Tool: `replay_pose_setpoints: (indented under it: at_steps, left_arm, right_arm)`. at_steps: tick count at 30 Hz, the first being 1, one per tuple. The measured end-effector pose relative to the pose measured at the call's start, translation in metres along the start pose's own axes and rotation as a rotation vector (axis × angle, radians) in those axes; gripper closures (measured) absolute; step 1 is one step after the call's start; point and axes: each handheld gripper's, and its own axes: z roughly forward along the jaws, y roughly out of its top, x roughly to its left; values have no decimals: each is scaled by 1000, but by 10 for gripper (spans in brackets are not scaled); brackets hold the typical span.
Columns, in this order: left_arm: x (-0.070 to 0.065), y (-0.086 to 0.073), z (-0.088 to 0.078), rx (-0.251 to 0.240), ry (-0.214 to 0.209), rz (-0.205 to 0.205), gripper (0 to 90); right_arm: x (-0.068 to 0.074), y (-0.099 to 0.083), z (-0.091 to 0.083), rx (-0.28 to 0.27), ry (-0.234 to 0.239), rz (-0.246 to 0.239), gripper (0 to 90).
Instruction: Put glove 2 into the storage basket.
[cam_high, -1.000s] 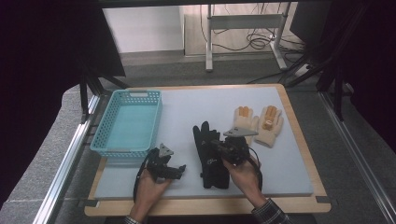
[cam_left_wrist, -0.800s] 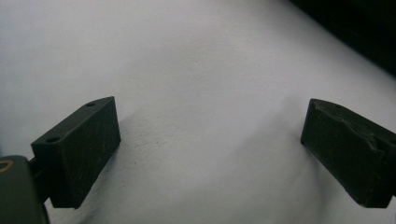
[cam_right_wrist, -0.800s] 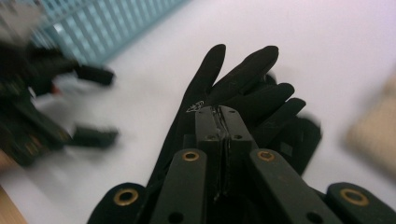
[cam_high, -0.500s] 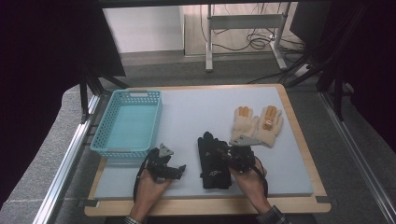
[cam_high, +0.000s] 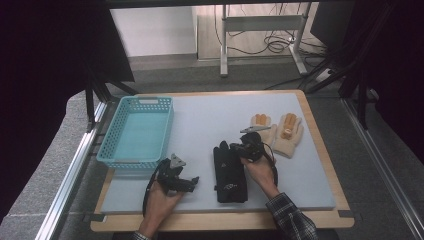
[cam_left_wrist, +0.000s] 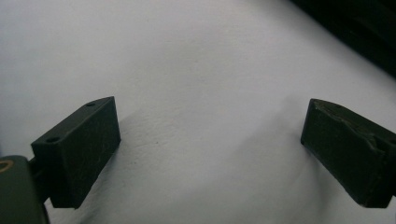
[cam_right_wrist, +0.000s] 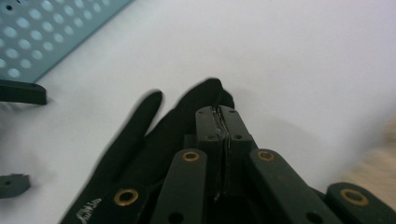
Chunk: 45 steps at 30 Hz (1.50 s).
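Pale grey mat covers the wooden counter (cam_high: 320, 150). A turquoise perforated plastic basket (cam_high: 136, 131) sits far left, cream knitted gloves (cam_high: 280, 132) far right. Near centre, black fabric gloves (cam_high: 229, 172) lie under the right gripper (cam_right_wrist: 223, 122), fingers pressed together; left gripper (cam_left_wrist: 210, 154) fingers spread.

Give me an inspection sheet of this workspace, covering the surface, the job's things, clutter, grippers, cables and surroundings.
Surface: pale grey mat on a wooden table, bare in the middle.
Job's things: black gloves flat near the front edge; cream gloves with orange fingertips at back right; blue basket at left, nothing in it.
Clutter: nothing seen.
Grippers: left gripper rests on the mat, fingers wide apart, nothing between them. Right gripper sits over the black gloves' fingertips, fingers closed together; whether fabric is pinched cannot be told.
Cables: a black cable loops from the left gripper; more cables on the floor behind.
Surroundings: metal frame legs, grey floor, dark curtains at both sides.
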Motion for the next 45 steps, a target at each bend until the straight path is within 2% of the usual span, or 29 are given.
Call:
replay_pose_setpoints:
  at_steps: [1, 3, 5, 6, 7, 8, 11, 13, 14, 18, 19, 22, 25, 26, 29, 35, 40, 45]
  left_arm:
    - [0, 0, 0, 0, 0, 2, 50]
    - [0, 0, 0, 0, 0, 2, 50]
    - [0, 0, 0, 0, 0, 2, 50]
    - [0, 0, 0, 0, 0, 2, 50]
    - [0, 0, 0, 0, 0, 2, 50]
    - [0, 0, 0, 0, 0, 2, 50]
    - [0, 0, 0, 0, 0, 2, 49]
    - [0, 0, 0, 0, 0, 2, 50]
    - [0, 0, 0, 0, 0, 2, 50]
    - [0, 0, 0, -4, 0, -3, 50]
    - [0, 0, 0, -4, 0, -3, 50]
    - [0, 0, 0, -4, 0, -3, 50]
    - [0, 0, 0, -5, 0, -4, 51]
    - [0, 0, 0, -5, 0, -4, 52]
    - [-1, 0, 0, -6, 2, -3, 55]
    - [-3, -3, -4, -10, 1, 3, 79]
    - [-2, -9, -10, -7, 0, 0, 76]
    - [6, -16, -16, 0, 12, -6, 48]
  right_arm:
    - [0, 0, 0, 0, 0, 0, 867]
    - [3, 1, -13, -32, -4, 0, 866]
    - [3, -1, -18, -49, -11, -8, 857]
    - [2, -2, -18, -45, -7, -11, 842]
    - [-2, -5, -13, -37, 0, -19, 762]
    - [-4, -6, -12, -39, 3, -18, 734]
    - [-6, -8, -15, -56, 13, -20, 701]
    - [-5, -13, -28, -72, 5, -63, 694]
    - [-5, -13, -28, -72, 5, -63, 694]
    - [-3, -27, -52, -64, 9, -120, 757]
    - [-3, -35, -62, -53, 17, -144, 806]
    - [-3, -43, -68, -40, 23, -156, 852]
    - [0, -62, -74, 6, 52, -165, 881]
    - [0, -62, -74, 6, 52, -165, 881]
    - [5, -82, -74, 49, 82, -185, 881]
    - [12, -94, -70, 64, 121, -199, 880]
    - [19, -97, -62, 71, 131, -215, 880]
    - [24, -94, -55, 65, 153, -215, 865]
